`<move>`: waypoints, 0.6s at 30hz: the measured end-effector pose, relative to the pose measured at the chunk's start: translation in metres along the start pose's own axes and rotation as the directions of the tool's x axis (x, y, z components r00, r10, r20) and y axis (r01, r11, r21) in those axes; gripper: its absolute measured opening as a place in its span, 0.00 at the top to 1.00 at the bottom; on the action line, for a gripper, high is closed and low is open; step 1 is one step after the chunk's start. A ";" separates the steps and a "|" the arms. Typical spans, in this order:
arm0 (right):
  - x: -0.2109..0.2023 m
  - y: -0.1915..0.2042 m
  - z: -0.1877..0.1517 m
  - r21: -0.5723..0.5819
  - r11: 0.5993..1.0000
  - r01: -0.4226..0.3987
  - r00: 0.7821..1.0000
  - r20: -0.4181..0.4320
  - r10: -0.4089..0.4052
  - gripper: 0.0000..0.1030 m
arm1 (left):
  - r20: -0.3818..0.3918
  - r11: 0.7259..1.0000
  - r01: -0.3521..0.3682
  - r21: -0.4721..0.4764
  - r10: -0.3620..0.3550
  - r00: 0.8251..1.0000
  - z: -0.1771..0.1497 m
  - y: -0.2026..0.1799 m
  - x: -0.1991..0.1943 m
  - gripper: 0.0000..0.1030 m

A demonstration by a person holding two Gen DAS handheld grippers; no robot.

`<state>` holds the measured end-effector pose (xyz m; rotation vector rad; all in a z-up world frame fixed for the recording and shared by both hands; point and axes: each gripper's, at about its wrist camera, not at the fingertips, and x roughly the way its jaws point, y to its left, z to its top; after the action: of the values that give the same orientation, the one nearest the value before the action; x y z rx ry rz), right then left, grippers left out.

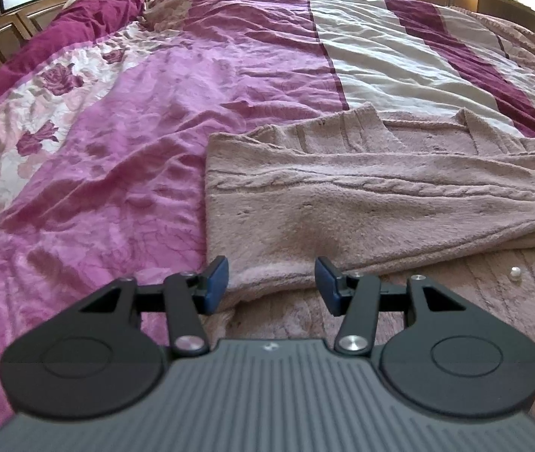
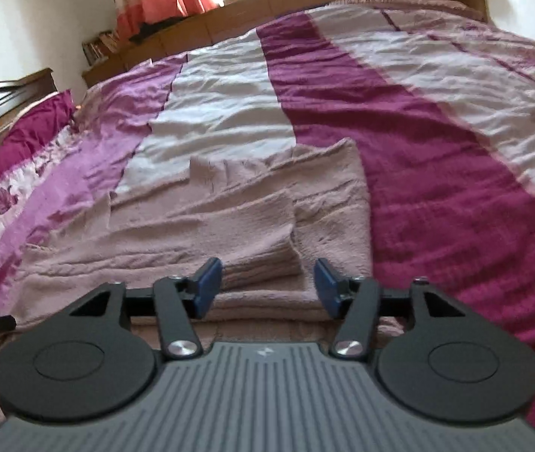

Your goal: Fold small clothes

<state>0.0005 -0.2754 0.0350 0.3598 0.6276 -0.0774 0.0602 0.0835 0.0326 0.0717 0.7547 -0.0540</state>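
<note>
Left wrist view shows the bedspread (image 1: 154, 132) with the pink knit sweater (image 1: 361, 203) lying flat on it, sleeves already folded in across the body. So I'd say we're mid-fold, between grabs. Left gripper (image 1: 271, 282) has its fingers spread over the near hem, pinching nothing. Right gripper (image 2: 267, 288) also stands spread, just short of the folded cuff (image 2: 263, 263), though contact is hard to call. Next move probably means grabbing the hem with both and carrying it up evenly.
</note>
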 end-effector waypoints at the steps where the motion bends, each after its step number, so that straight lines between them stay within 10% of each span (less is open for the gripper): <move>1: -0.007 0.000 -0.001 -0.003 1.000 -0.004 1.000 0.007 0.004 0.33 | -0.002 1.000 0.004 -0.004 -0.004 1.000 -0.001 0.001 -0.004 0.49; 18: -0.090 0.002 -0.033 -0.061 0.994 -0.086 0.991 -0.104 0.079 0.22 | -0.127 0.996 0.070 -0.048 -0.075 0.989 -0.043 0.035 -0.068 0.49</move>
<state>-0.0905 -0.2656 0.0633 0.3272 0.7137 0.0410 -0.0162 0.1236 0.0500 0.0062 0.8869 -0.1027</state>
